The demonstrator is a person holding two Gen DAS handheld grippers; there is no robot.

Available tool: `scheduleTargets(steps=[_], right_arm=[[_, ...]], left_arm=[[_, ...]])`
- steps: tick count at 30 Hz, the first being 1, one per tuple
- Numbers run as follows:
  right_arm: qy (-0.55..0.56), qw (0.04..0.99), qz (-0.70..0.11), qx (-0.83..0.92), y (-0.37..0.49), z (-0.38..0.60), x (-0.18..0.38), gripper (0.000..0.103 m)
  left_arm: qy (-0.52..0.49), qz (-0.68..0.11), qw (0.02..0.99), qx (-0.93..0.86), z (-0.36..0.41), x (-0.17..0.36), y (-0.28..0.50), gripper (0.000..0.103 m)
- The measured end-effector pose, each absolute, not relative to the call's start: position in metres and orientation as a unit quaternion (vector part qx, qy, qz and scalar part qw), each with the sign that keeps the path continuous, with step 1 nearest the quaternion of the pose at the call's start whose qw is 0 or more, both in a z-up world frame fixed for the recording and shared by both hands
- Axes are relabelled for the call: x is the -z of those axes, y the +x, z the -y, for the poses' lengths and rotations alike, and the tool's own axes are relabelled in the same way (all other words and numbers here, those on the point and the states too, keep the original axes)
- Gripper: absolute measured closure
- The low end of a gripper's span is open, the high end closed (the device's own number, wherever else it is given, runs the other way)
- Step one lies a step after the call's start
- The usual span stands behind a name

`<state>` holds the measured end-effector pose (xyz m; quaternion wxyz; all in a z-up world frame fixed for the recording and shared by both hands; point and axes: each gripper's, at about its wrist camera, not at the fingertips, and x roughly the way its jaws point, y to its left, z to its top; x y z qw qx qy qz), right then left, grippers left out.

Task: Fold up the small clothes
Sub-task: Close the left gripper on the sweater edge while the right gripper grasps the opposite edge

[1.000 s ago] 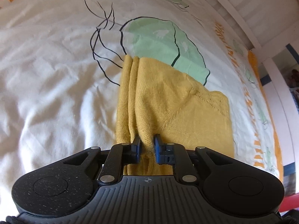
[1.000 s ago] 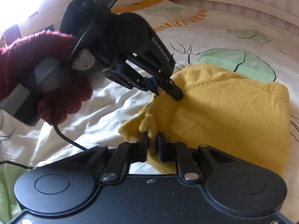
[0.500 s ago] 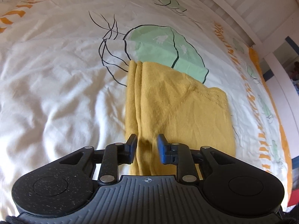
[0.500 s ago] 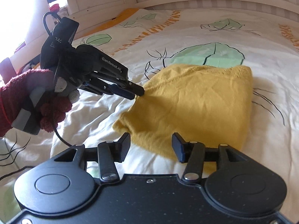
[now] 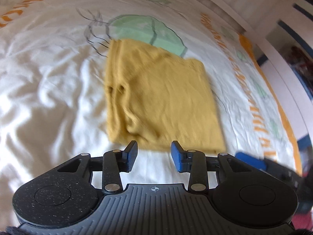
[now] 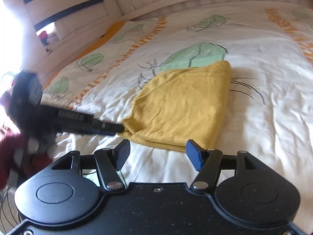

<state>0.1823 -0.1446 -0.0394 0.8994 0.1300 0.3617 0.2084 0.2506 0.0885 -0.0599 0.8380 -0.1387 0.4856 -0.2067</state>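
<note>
Now, left wrist view: we see the left gripper (image 5: 154, 152) with jaws apart, just been opening, nothing between them, only bare sheet.
Garment: our yellow knit top (image 5: 158, 99) lies folded into a rough rectangle on the bed cover (image 5: 49, 90), well in from its edges, its far edge over the green leaf print (image 5: 144, 31); the near hem sits just past our fingertips.
Blur: this view is smeared, so we can't judge the left-side creases closely.
Right wrist view: the right gripper (image 6: 157, 154) also has its jaws wide, likewise just been opening, with nothing in them; the top (image 6: 182, 105) lies just ahead.
Neighbour: the left gripper (image 6: 115, 127) comes in from the left, its tips right at the top's near-left corner; touching or not, we can't say.
Hand: a dark red glove (image 6: 7, 146) holds it.
Risk: as we judge it, those tips could snag the knit on the way out and drag the corner open.
Risk two: the bunched left edge may spring loose on this soft, rumpled cover.
</note>
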Motion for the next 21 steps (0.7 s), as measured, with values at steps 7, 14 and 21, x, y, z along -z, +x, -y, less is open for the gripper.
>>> scheduleTargets(steps=[7,14,21], right_arm=[[0.155,0.898,-0.366,-0.191,0.184,0.156,0.049,0.035],[0.162,0.897,-0.369,-0.185,0.187,0.161,0.056,0.035],[0.172,0.896,-0.371,-0.173,0.197,0.170,0.063,0.035]], left_arm=[[-0.124,-0.459,0.840,0.260,-0.069,0.079,0.250,0.067],[-0.186,-0.421,0.871,0.170,-0.103,0.085,0.257,0.067],[-0.210,-0.388,0.893,0.086,-0.134,0.071,0.253,0.066]])
